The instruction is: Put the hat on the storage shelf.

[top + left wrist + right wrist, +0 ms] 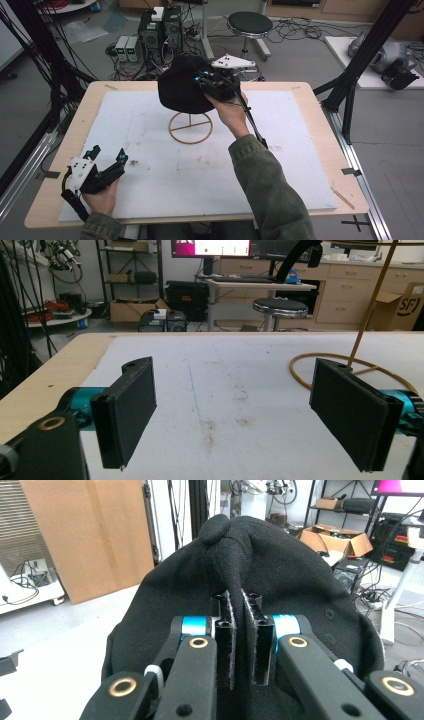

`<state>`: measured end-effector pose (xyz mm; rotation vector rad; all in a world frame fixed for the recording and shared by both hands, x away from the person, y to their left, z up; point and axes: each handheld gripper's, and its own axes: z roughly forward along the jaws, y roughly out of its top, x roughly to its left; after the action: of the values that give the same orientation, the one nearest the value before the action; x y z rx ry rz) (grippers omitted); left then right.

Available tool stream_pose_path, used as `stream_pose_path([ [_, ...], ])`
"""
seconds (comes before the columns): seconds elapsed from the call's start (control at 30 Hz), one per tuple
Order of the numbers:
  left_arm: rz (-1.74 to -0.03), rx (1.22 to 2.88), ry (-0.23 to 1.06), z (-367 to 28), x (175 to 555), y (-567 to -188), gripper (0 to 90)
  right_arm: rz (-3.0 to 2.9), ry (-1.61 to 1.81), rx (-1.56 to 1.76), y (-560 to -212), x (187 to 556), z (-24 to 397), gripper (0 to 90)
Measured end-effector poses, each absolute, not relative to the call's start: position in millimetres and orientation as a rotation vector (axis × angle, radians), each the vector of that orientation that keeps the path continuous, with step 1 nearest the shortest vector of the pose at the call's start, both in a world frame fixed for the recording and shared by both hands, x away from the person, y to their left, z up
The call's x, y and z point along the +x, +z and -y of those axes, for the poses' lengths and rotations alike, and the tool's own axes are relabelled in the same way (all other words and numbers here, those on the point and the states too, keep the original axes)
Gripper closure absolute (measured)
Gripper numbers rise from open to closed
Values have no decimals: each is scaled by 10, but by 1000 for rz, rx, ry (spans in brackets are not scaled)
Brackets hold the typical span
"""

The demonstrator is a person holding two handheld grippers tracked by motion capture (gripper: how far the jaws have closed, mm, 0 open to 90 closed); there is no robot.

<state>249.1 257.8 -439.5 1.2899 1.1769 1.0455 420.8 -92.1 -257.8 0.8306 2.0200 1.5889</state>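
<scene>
High view: a black cap [182,90] is held by the right gripper [212,82] above the gold wire stand [190,128] on the white mat [280,165]. The left gripper [107,157] is rested near the front edge.

Left gripper view: jaws are spread wide, nothing between them.

Right gripper view: a crown fold is pinched tight between the pads [226,640]. The cap should be centred over the stand's top before the pinch is eased.
</scene>
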Motion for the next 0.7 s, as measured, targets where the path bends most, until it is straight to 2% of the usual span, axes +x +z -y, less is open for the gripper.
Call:
stream_pose_path([
  [0.2, -1176, 1288, 1046, -2578, 2490, -4394, 189, -2017, 1595, 842, -2583, 4216, 920, 829],
  [0.4, -1178, 1292, 1045, -2575, 2494, -4397, 189, -2021, 1608, 883, -2609, 4248, 933, 728],
  [0.47, -1179, 1294, 1046, -2578, 2492, -4396, 189, -2011, 1614, 896, -2621, 4252, 945, 666],
  [0.57, -1177, 1293, 1046, -2574, 2491, -4395, 189, -1969, 1629, 887, -2652, 4240, 982, 523],
  [0.7, -1177, 1296, 1046, -2574, 2489, -4395, 189, -1932, 1703, 872, -2654, 4229, 1075, 417],
])
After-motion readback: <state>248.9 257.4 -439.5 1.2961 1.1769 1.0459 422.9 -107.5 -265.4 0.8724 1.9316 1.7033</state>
